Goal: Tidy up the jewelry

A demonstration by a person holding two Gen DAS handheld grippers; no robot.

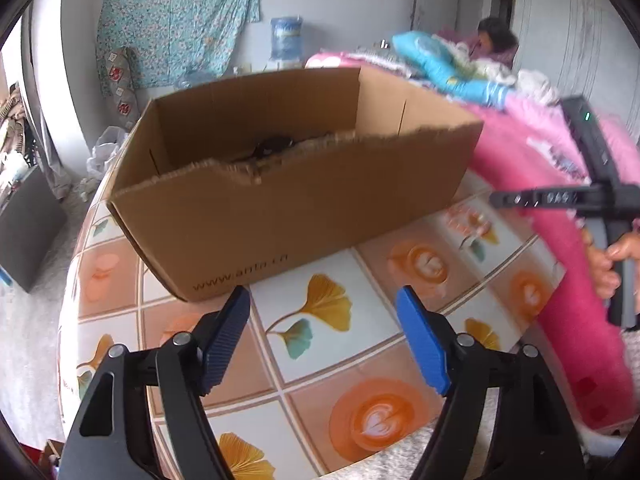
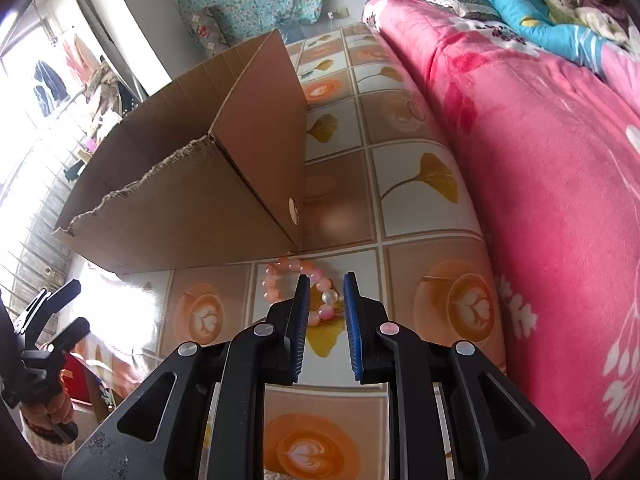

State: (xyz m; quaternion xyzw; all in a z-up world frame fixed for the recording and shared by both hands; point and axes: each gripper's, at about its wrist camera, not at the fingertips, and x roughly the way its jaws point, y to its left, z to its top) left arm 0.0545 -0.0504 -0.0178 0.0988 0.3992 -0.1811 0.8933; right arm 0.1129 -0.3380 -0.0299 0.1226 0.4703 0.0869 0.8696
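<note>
Patterned oilcloth with ginkgo leaves and coffee cups is covering the table (image 1: pixel 320 340) we are working over, with a pink blanket (image 1: pixel 540 168) lying to the right of it. From the left wrist camera, we are holding the left gripper (image 1: pixel 324 300) with its jaws spread wide and nothing between them. Just beyond its tips, a torn-edged cardboard box (image 1: pixel 296 200) is standing open on the table, something dark lying inside. Off to the right, a hand (image 1: pixel 608 264) is gripping the other tool's handle.

From the right wrist camera, we are pointing the right gripper (image 2: pixel 326 280) down at a pink bead bracelet (image 2: pixel 280 280). Its jaws are standing narrowly apart, not pinching anything; the bracelet is lying on the table just ahead of and partly under the tips, with one pale bead (image 2: pixel 330 297) showing in the gap. Beyond them, the box corner is sitting just past the bracelet.
</note>
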